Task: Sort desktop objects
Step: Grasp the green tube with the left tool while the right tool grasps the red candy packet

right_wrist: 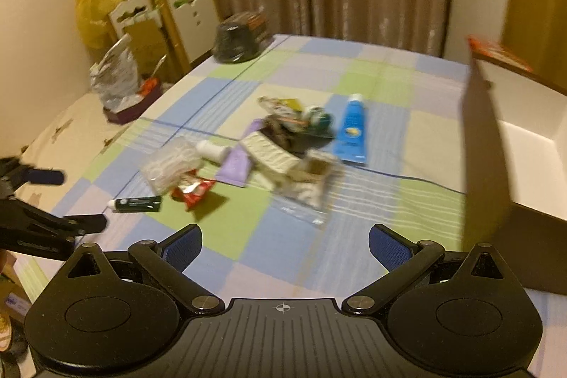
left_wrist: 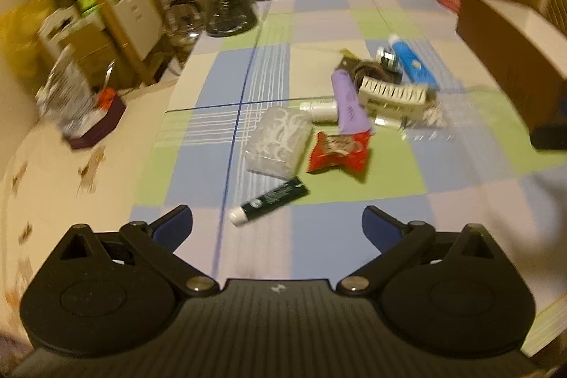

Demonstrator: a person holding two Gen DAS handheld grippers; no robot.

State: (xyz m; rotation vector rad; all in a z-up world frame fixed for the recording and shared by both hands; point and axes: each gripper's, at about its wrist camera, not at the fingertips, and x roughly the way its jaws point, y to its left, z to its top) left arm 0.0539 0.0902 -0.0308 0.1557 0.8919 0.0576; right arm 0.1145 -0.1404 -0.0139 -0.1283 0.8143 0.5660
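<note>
While hovering over the near side of the checked tablecloth point(left_wrist: 354, 225), shows the left gripper point(left_wrist: 276, 222) spread wide, with nothing between its blue pads point(left_wrist: 173, 224). Shows the right gripper point(right_wrist: 285, 243) just as wide apart and just as empty, tilted down toward the same cloth. Places the things to sort in a loose heap near the middle of the table. Finds closest to the left gripper a dark green tube point(left_wrist: 269, 201) with a white cap, lying flat and slanted, apart from both pads. Puts just beyond it a clear plastic case point(left_wrist: 278, 142) of white picks and, just beside that case on the right, a red snack packet point(left_wrist: 338, 153). Sets a purple tube point(left_wrist: 349, 101) behind the packet, with a small white bottle point(left_wrist: 320, 110) lying against its left side and a cream comb-like pack point(left_wrist: 393, 96) on its right. Shows a blue tube point(left_wrist: 413, 64) at the far right of the heap, beside a small dark jar point(left_wrist: 388, 59), and a clear zip bag point(left_wrist: 425, 117) in front of these. Blurs the dark tangle behind the cream pack too much to name. Has an open cardboard box point(left_wrist: 514, 52) at the right edge of the table, well apart from the heap, white inside as seen from the right wrist. Shows a black hat-like thing point(left_wrist: 230, 9) at the far left corner, with bags and cartons crowded off the table beyond it.
</note>
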